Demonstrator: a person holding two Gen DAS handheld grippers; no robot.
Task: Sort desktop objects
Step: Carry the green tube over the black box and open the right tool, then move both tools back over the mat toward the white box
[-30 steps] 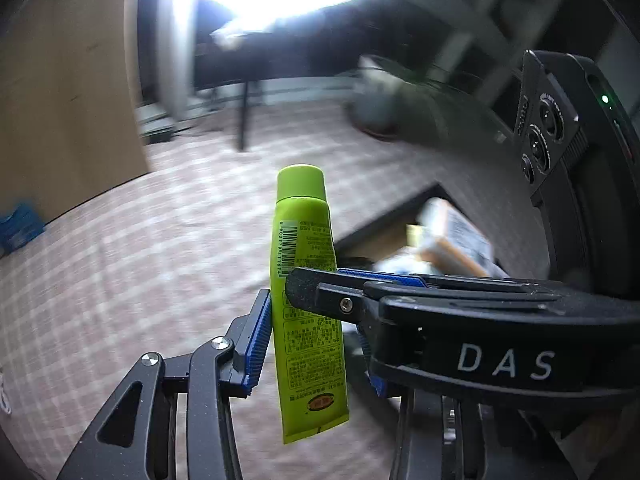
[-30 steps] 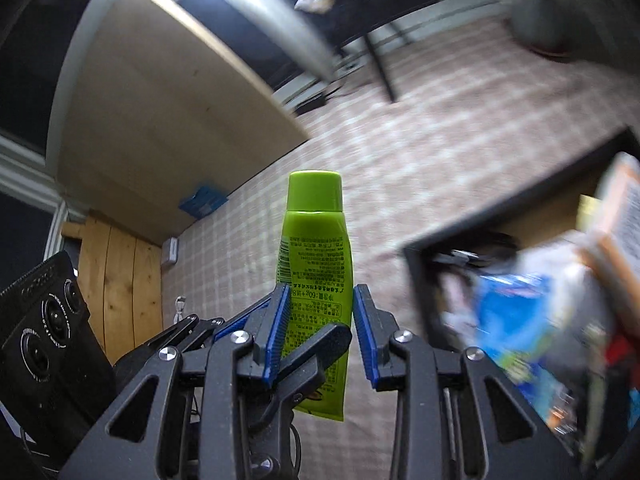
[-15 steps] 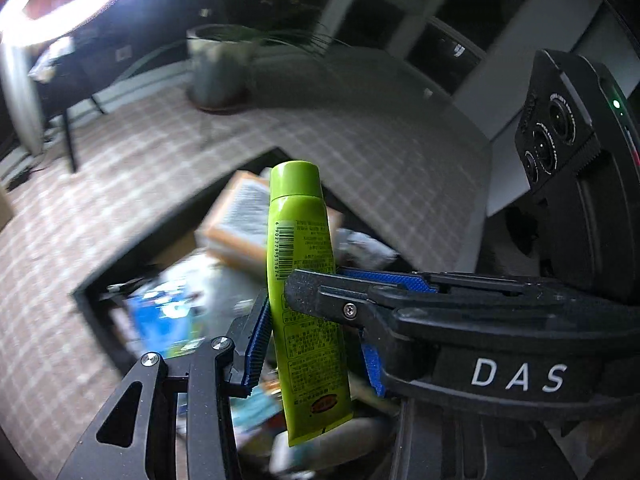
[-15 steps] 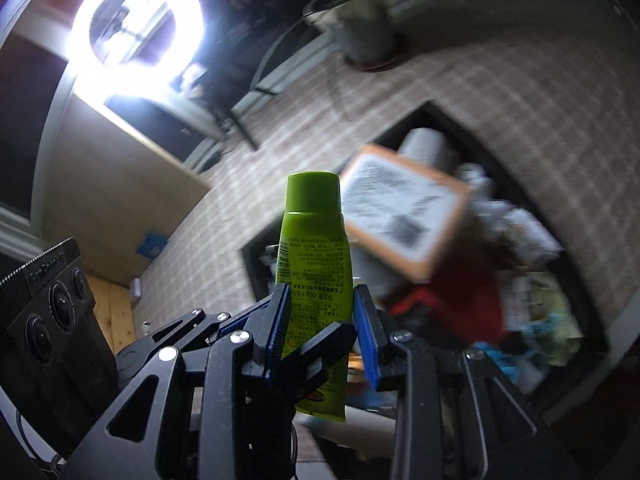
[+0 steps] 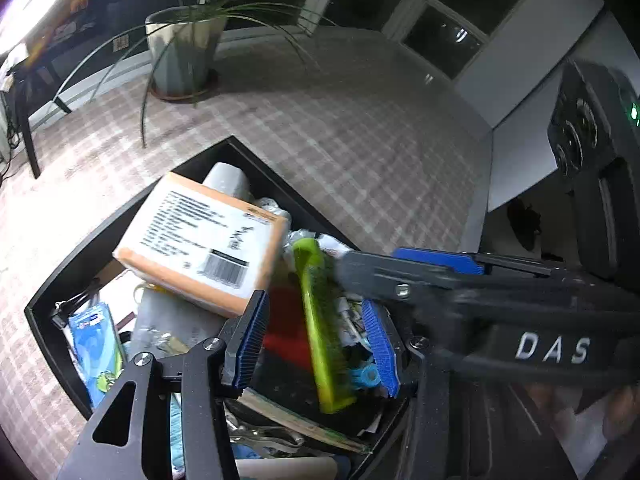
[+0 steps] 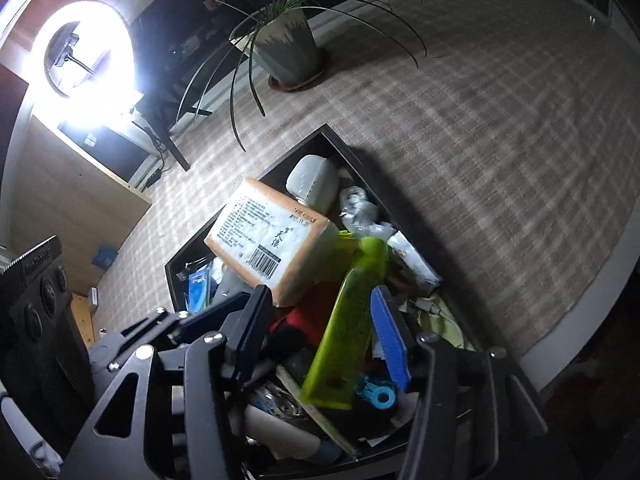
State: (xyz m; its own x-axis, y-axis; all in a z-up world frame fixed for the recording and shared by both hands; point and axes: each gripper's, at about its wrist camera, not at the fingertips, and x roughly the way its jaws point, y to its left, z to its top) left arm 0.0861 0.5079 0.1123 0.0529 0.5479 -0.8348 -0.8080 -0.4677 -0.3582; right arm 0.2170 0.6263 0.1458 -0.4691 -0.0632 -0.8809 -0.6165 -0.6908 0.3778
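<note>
Green tube [image 5: 320,320] tips free over the black bin [image 5: 280,176], cap toward twelve o'clock; left gripper [image 5: 316,344] and right gripper [image 6: 320,332] have just been opening, pads clear, letting it drop beside the orange box [image 5: 204,236].

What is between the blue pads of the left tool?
In the left wrist view, the green tube lies tilted between the left tool's blue pads, touching neither, over the cluttered black box.

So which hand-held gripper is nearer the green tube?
Right, marginally. The right hand-held gripper and left hand-held gripper have both just been opening around the tube: the right's blue pad looks against its edge; the left's pads stand clear either side.
</note>
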